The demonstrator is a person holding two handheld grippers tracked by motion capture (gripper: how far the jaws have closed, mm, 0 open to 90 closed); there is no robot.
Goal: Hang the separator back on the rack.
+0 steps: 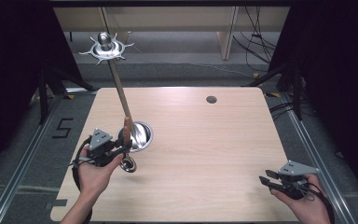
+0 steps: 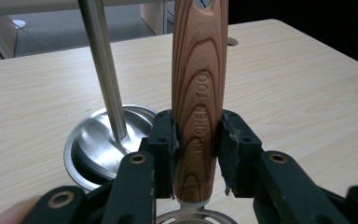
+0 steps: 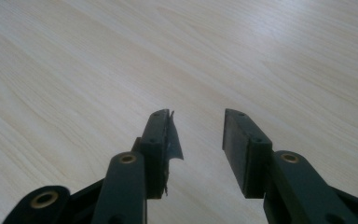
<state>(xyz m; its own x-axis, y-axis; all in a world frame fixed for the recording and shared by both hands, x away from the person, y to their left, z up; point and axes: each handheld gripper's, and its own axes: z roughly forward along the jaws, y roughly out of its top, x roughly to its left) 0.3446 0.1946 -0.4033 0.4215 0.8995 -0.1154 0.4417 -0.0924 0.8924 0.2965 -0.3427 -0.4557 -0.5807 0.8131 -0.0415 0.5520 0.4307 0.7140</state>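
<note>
My left gripper (image 2: pixel 196 154) pinched the wooden utensil handle (image 2: pixel 198 93) upright beside the steel rack's base (image 2: pixel 93 140); my right gripper (image 3: pixel 198 140) sat spread, empty. A slack squeeze risked the handle slipping.

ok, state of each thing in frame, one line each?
left gripper: shut on the wooden handle, held upright
utensil head: metal, hanging below the jaws
utensil stand: upright on the table, hooks at top bare
right gripper: open, holding nothing, above the table
</note>
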